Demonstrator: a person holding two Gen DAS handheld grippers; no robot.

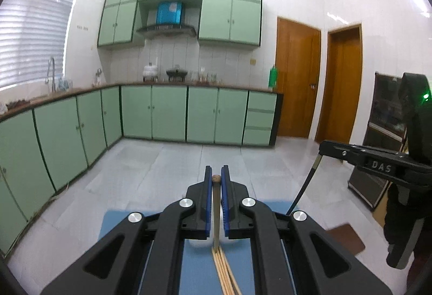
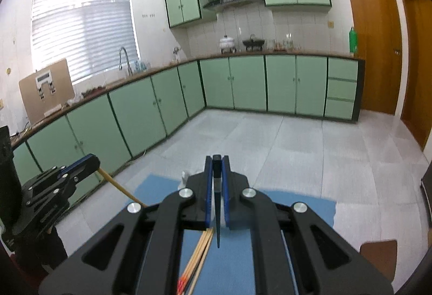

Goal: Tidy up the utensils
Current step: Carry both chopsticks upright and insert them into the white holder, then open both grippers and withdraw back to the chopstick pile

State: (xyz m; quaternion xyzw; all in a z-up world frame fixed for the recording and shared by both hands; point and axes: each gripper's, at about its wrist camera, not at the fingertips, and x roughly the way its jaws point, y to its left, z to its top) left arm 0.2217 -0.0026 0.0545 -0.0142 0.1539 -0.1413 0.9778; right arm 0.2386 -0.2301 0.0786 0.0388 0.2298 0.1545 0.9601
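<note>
One blue mat (image 1: 194, 265), green-cabinet (image 1: 167, 114) kitchen

Blue mat (image 2: 297, 205) on table; wooden chopsticks (image 2: 201, 254) on mat; white object, perhaps holder (image 1: 201, 242).

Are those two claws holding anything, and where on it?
Yes. The left claw pinches a wooden chopstick at its thick top end; the right claw grips a dark chopstick at its top too.

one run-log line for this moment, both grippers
left gripper: shut on wooden chopstick | right gripper: shut on dark chopstick | both lifted over blue mat | loose chopsticks on mat
</note>
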